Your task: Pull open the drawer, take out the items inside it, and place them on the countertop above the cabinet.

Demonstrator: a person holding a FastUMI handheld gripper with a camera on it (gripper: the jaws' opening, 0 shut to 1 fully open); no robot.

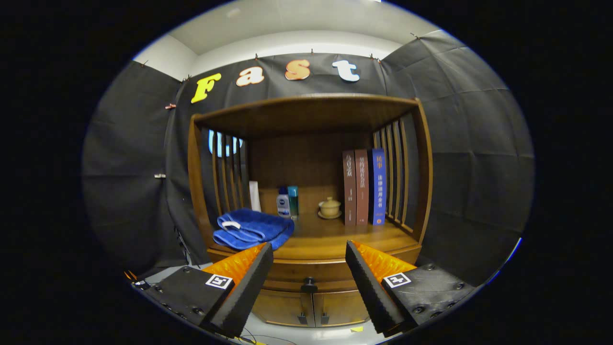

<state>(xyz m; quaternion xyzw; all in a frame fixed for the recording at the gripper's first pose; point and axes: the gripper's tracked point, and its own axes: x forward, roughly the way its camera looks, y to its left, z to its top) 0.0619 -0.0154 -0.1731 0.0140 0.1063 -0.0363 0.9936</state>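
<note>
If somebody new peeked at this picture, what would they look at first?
Probably the bright blue towel, folded on the wooden cabinet's countertop just beyond one finger of the open gripper. Next come three upright books at the far side of the shelf, with a small lidded cup and two bottles beside them. Between the fingers, lower down, sits the dark drawer knob, the drawer shut.

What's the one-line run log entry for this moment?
gripper: open, holding nothing | drawer knob: ahead between fingers, untouched | drawer: closed | countertop: blue towel, bottles, lidded cup, books
</note>
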